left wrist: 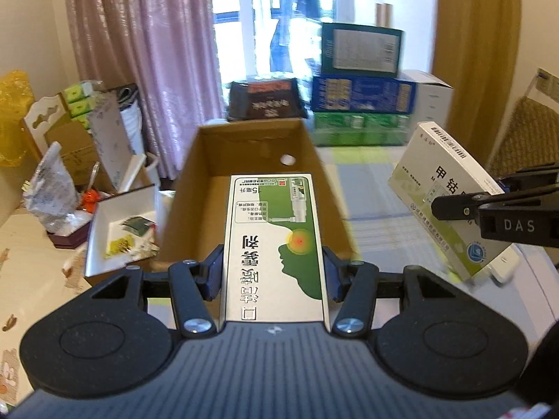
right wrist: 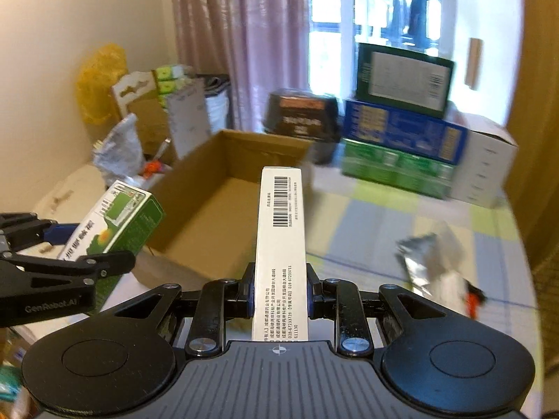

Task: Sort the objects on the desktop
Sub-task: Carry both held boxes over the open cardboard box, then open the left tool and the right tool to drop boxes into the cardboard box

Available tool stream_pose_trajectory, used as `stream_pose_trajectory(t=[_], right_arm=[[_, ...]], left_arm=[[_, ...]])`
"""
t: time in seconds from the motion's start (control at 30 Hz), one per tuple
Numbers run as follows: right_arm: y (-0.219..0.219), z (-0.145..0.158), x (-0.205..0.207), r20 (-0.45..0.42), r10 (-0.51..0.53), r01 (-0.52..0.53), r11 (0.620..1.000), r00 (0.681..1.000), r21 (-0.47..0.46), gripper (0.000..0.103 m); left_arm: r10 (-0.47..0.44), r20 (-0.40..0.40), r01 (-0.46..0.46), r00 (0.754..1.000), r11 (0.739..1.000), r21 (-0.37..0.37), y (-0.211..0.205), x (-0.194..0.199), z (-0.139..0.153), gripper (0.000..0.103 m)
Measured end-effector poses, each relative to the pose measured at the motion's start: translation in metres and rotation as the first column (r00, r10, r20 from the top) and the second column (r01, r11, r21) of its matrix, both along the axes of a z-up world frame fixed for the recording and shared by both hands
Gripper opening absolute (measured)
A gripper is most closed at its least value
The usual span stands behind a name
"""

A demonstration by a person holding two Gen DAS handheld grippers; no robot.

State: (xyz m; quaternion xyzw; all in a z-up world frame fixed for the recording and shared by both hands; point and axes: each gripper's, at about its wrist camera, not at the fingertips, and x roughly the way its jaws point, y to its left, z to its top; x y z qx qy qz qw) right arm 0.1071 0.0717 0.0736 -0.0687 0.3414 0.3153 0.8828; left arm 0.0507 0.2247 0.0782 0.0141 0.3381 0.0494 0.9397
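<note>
The left gripper point(left wrist: 272, 272) is clamping a green and white spray box point(left wrist: 276, 244) by its long sides, the box's long axis running straight forward between the fingers and its far end reaching over the open cardboard box point(left wrist: 195, 192). The right gripper point(right wrist: 279, 289) is pinching a white medicine box point(right wrist: 281, 244) on its narrow edge, barcode face up, long axis also pointing ahead toward the cardboard box. A silver foil packet point(right wrist: 429, 258) is lying on the checked tablecloth point(right wrist: 367, 223) to the right.
</note>
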Motion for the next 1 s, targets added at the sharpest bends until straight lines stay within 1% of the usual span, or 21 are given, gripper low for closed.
stream_pose_trajectory(t=[0.13,0.23,0.3,0.4,0.57,0.67,0.73,0.87,0.93,0.97,1.0], right_arm=[[0.042,0.004,0.028,-0.019,0.044,-0.043,0.998,0.999,0.04,0.022],[0.065,-0.006,0.056,-0.066,0.048,-0.044,0.997,0.997,0.063,0.022],[0.074,-0.017,0.072,-0.103,0.045,-0.037,0.996,0.994,0.078,0.022],[0.085,-0.038,0.093,-0.162,0.044,-0.029,0.995,0.986,0.097,0.022],[0.098,-0.056,0.112,-0.196,0.04,-0.021,0.995,0.98,0.098,0.022],[0.104,-0.068,0.113,-0.199,0.049,-0.033,0.996,0.979,0.079,0.022],[0.104,-0.074,0.114,-0.207,0.048,-0.032,0.997,0.977,0.076,0.022],[0.107,-0.082,0.114,-0.219,0.055,-0.041,0.997,0.974,0.067,0.022],[0.109,-0.081,0.113,-0.204,0.059,-0.044,0.996,0.977,0.076,0.023],[0.109,-0.079,0.112,-0.192,0.059,-0.043,0.995,0.98,0.085,0.029],[0.108,-0.076,0.111,-0.184,0.055,-0.038,0.995,0.981,0.091,0.037]], left_arm=[[0.027,0.006,-0.027,1.0,0.999,0.032,0.032,0.028,0.008,0.05],[0.026,0.0,-0.026,1.0,0.999,0.031,0.051,0.053,0.007,0.05],[0.025,-0.017,-0.025,1.0,1.0,0.019,0.059,0.069,-0.001,0.05],[0.015,-0.044,-0.014,0.999,1.0,0.007,0.068,0.091,-0.022,0.051],[0.008,-0.085,-0.009,0.996,1.0,-0.006,0.076,0.116,-0.053,0.051],[0.024,-0.103,-0.025,0.994,1.0,-0.016,0.081,0.123,-0.066,0.052],[0.027,-0.105,-0.029,0.994,0.999,-0.018,0.083,0.124,-0.07,0.057],[0.046,-0.078,-0.047,0.996,0.999,-0.012,0.086,0.118,-0.064,0.057],[0.065,-0.061,-0.066,0.996,0.998,-0.016,0.087,0.111,-0.059,0.057],[0.068,-0.053,-0.069,0.996,0.997,-0.019,0.088,0.107,-0.056,0.058],[0.073,-0.047,-0.074,0.996,0.997,-0.022,0.087,0.102,-0.053,0.058]])
